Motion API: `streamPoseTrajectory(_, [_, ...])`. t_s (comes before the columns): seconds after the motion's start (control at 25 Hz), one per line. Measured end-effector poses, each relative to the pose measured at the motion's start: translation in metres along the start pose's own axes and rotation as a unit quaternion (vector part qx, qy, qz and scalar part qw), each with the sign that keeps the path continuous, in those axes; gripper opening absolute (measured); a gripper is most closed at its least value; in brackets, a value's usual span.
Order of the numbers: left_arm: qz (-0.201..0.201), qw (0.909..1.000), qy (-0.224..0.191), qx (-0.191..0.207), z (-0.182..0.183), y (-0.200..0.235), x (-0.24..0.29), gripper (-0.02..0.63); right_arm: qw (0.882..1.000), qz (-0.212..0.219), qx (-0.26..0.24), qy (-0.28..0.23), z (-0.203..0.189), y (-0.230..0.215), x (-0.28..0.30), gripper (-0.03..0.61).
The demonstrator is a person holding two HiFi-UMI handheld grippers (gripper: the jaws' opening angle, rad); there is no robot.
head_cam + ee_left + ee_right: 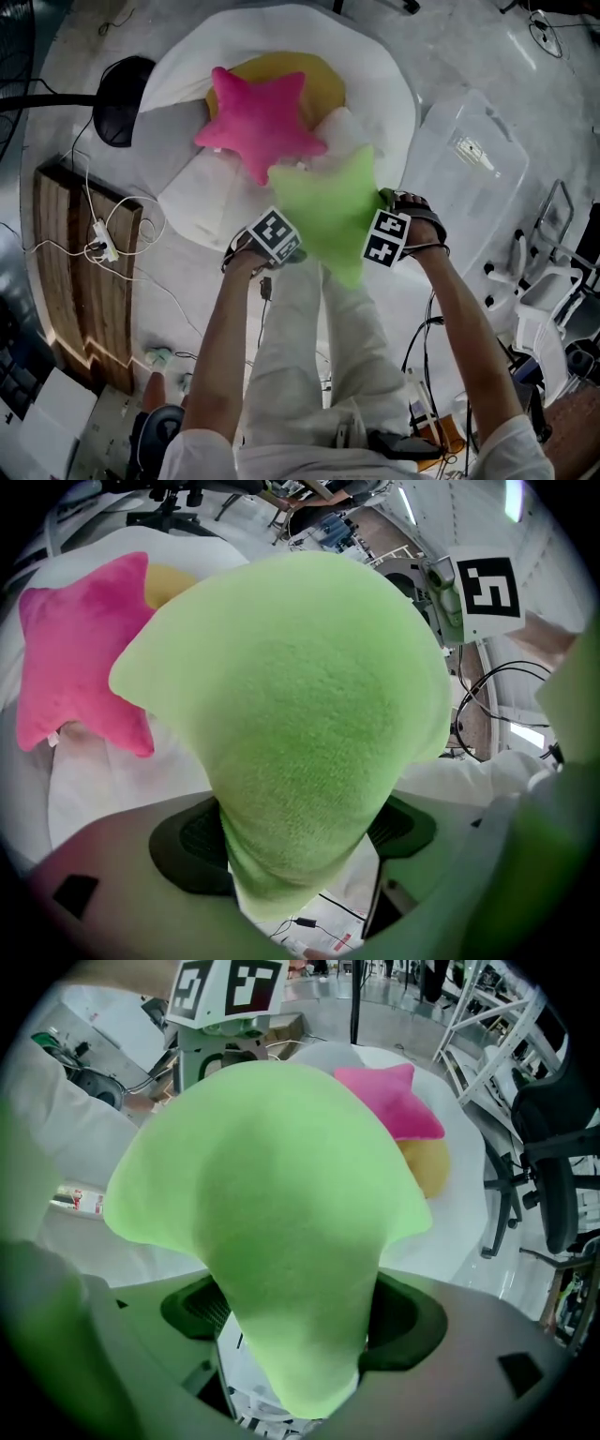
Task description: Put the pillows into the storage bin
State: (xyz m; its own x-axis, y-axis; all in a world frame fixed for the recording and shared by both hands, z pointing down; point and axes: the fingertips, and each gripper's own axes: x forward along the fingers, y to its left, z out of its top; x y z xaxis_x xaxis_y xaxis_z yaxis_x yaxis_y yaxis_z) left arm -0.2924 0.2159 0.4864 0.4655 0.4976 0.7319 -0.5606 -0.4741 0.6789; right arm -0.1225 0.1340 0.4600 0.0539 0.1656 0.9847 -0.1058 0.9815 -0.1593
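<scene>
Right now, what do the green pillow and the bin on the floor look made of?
The green pillow: soft plush fabric, probably stuffed; short fuzzy matte nap, and it pinches in where squeezed. The storage bin: likely hard clear plastic, glossy; the floor shows through its walls.

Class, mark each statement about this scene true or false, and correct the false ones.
1. The left tongs and right tongs both grip the green star pillow. True.
2. The pink star pillow lies in the storage bin. False: it lies on the yellow pillow.
3. In the head view, the storage bin stands right of the white round surface. True.
4. The storage bin holds a pillow. False: no pillow shows in it.
</scene>
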Motion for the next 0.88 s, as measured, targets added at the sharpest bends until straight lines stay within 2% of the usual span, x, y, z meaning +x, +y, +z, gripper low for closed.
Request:
streamPoseTrajectory(0.24, [0.019, 0.9994, 0.013, 0.025, 0.012, 0.002, -0.006, 0.433, 0.999, -0.014, 0.032, -0.015, -0.01, -0.001, -0.002, 0.432])
streamPoseTrajectory(0.4, [0.029, 0.9981, 0.032, 0.043, 0.024, -0.008, -0.003, 0.431, 0.998, -0.013, 0.059, -0.027, -0.03, 0.004, -0.002, 0.432])
streamPoseTrajectory(0.64, [0.046, 0.996, 0.051, 0.058, 0.065, -0.036, 0.017, 0.431, 0.995, -0.015, 0.089, -0.042, -0.086, 0.003, 0.003, 0.431])
streamPoseTrajectory(0.88, [0.055, 0.9933, 0.067, 0.076, 0.114, -0.081, 0.039, 0.431, 0.992, -0.014, 0.115, -0.052, -0.159, 0.003, 0.002, 0.433])
